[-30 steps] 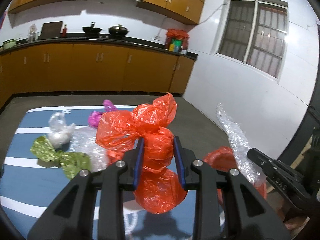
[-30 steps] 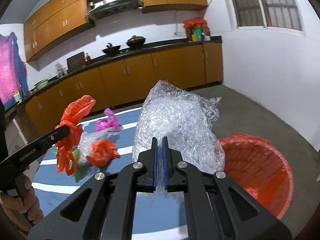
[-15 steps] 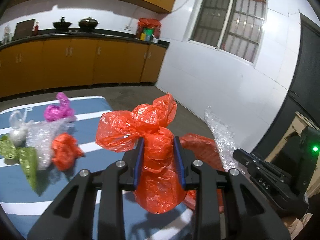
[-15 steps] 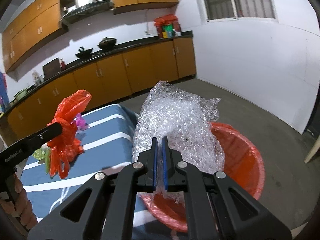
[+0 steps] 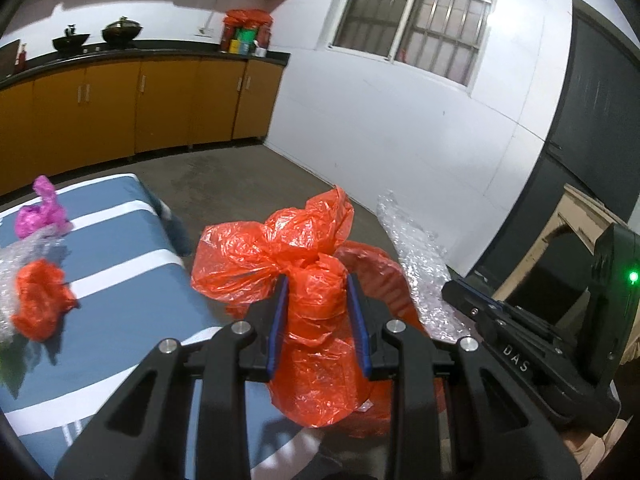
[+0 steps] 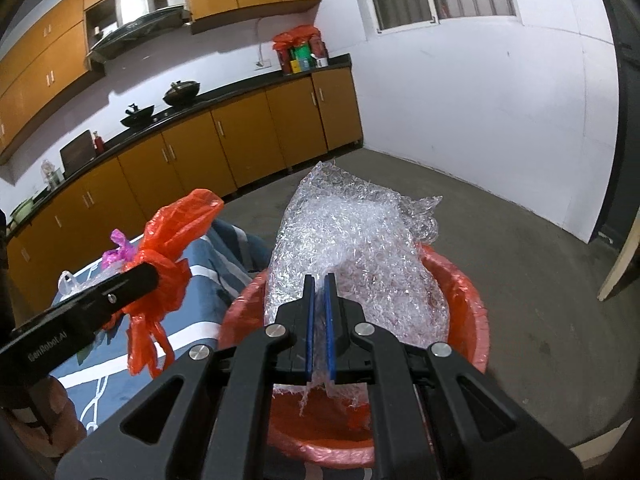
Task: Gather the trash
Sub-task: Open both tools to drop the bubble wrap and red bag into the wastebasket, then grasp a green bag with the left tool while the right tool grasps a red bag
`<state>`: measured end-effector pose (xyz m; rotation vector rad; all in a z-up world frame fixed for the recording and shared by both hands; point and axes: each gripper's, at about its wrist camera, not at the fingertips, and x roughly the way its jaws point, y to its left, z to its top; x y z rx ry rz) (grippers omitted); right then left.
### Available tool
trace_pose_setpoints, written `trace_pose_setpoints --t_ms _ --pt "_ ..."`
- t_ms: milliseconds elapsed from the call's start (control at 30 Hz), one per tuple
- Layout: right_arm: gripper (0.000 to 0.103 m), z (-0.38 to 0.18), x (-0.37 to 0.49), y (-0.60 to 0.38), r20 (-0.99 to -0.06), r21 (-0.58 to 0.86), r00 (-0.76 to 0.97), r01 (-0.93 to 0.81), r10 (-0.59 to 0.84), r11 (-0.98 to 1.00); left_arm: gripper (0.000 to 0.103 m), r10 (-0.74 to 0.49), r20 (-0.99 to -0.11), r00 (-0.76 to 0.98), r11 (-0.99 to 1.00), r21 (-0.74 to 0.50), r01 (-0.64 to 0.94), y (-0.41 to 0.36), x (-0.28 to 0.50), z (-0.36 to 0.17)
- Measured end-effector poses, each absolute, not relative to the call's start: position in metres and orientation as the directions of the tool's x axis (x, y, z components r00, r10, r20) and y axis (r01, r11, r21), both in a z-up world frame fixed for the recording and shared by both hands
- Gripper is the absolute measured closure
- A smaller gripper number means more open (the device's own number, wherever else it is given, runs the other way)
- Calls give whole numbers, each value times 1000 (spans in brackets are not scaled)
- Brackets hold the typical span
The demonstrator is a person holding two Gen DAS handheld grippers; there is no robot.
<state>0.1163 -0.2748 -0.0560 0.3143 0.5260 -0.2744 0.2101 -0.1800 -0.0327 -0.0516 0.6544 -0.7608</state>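
My left gripper (image 5: 316, 320) is shut on a knotted orange plastic bag (image 5: 304, 280) and holds it in the air near the table's right edge, beside the bin. It also shows in the right wrist view (image 6: 160, 276). My right gripper (image 6: 319, 328) is shut on a sheet of clear bubble wrap (image 6: 360, 256) and holds it over the orange-lined bin (image 6: 472, 320). The bubble wrap also shows in the left wrist view (image 5: 420, 264). The bin (image 5: 384, 268) is mostly hidden there behind the bag.
A blue and white striped table (image 5: 120, 256) holds a pink bag (image 5: 40, 212), a crumpled orange bag (image 5: 38, 304) and more bubble wrap (image 5: 24, 252). Kitchen cabinets (image 6: 248, 148) run along the back wall. Grey floor (image 6: 540, 280) lies to the right of the bin.
Both grippers have swung right, away from the table toward the bin. The bubble wrap now hangs over the bin and the orange bag has come close beside it.
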Motion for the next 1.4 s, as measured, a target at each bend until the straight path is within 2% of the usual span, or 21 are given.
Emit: trace_pose_setpoints --t_ms 333,400,467,533,633,733,767,933,1167,1400 --pt "96 -64 120 -294 -540 258 825 352 -168 900 68 -671 -581 461 707 -317 632 -215 227 -53" --pt "89 -65 122 -296 -543 270 825 352 -160 896 64 -664 -595 453 711 -316 628 -219 231 -59" --pt "72 -68 120 -298 -548 275 821 354 -157 894 59 -655 -604 454 718 -310 623 -220 232 -64" --pt "65 -70 117 -299 -551 274 818 363 -164 891 54 -643 -611 461 728 -303 615 -215 233 -66" --pt "64 -72 114 -299 -558 263 811 376 -178 889 48 -610 -618 497 760 -277 588 -203 234 -68" --pt "50 -71 112 -298 -558 236 804 392 -206 889 38 -552 -614 565 810 -232 539 -184 233 -67" --pt "48 -70 111 -298 -557 231 803 396 -213 889 37 -529 -613 587 827 -216 519 -175 232 -67" --pt "45 -72 107 -298 -563 235 800 398 -210 887 31 -445 -624 643 878 -161 451 -142 228 -69" --pt "38 -69 114 -277 -557 221 808 368 -193 903 30 -337 -626 703 930 -107 351 -92 219 -70" --pt "37 -63 128 -254 -548 210 821 321 -160 924 27 -227 -610 759 971 -84 223 -32 215 -67"
